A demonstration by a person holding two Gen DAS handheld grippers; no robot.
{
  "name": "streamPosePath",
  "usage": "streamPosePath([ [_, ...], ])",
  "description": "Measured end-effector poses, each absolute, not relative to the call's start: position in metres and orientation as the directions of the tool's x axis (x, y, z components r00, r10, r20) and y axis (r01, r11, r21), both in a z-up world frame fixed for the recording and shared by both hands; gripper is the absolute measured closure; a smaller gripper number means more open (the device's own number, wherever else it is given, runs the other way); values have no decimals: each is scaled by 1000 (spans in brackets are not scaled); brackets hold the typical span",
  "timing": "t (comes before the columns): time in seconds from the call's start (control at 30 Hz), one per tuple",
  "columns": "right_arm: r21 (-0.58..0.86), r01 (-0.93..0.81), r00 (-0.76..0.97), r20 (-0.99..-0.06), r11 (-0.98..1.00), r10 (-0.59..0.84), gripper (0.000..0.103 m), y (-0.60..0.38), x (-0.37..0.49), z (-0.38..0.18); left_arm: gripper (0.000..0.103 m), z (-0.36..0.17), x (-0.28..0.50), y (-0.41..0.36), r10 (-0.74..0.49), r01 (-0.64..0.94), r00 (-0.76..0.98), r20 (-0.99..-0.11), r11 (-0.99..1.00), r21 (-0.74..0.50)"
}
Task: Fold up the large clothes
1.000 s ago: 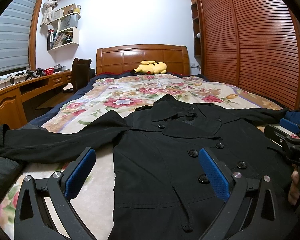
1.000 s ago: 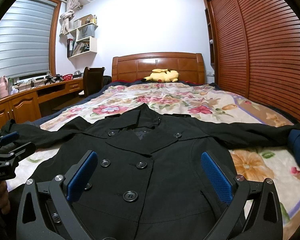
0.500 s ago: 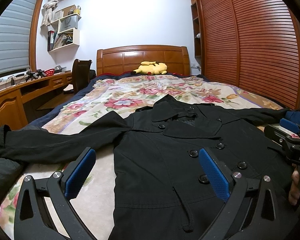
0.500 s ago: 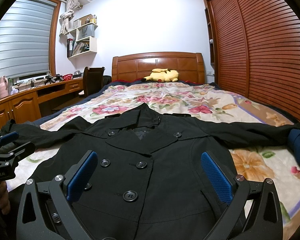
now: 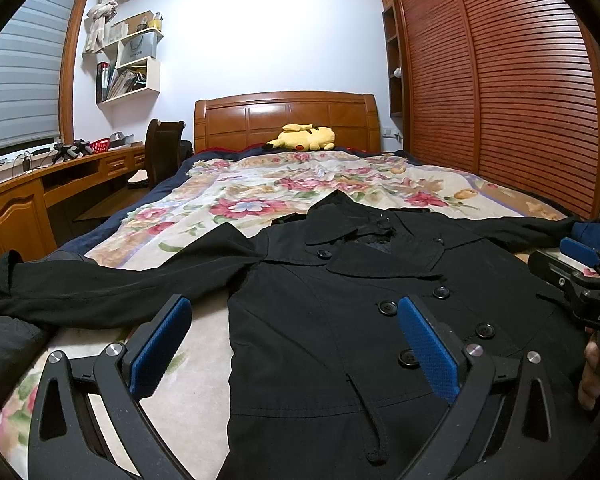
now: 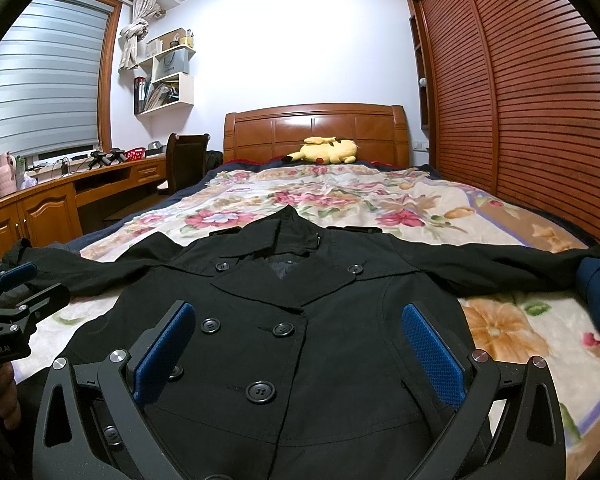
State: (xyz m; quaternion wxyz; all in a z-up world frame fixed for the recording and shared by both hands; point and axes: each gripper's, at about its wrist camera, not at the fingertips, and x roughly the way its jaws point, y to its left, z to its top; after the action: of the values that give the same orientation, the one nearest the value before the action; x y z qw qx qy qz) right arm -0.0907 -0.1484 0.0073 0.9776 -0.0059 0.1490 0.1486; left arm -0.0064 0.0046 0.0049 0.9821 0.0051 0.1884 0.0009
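A black double-breasted coat (image 5: 340, 312) lies flat, front up, on the floral bedspread (image 5: 260, 184), sleeves spread to both sides; it also shows in the right wrist view (image 6: 300, 320). My left gripper (image 5: 294, 344) is open and empty, held above the coat's left lower part. My right gripper (image 6: 298, 352) is open and empty above the coat's lower middle. The right gripper also shows at the right edge of the left wrist view (image 5: 580, 276); the left one at the left edge of the right wrist view (image 6: 16, 296).
A yellow plush toy (image 5: 304, 138) lies by the wooden headboard (image 5: 288, 120). A wooden desk (image 5: 40, 192) and chair (image 5: 164, 148) stand on the left. Slatted wardrobe doors (image 5: 520, 100) run along the right. A dark blue cloth (image 6: 598, 292) lies by the right sleeve.
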Motion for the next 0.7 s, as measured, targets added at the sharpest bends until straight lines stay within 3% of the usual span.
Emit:
streamPosePath([
  [0.7, 33, -292, 912, -293, 956, 289, 0, -149, -91, 7, 0, 6, -7, 6, 5, 0, 929, -369, 1000, 14],
])
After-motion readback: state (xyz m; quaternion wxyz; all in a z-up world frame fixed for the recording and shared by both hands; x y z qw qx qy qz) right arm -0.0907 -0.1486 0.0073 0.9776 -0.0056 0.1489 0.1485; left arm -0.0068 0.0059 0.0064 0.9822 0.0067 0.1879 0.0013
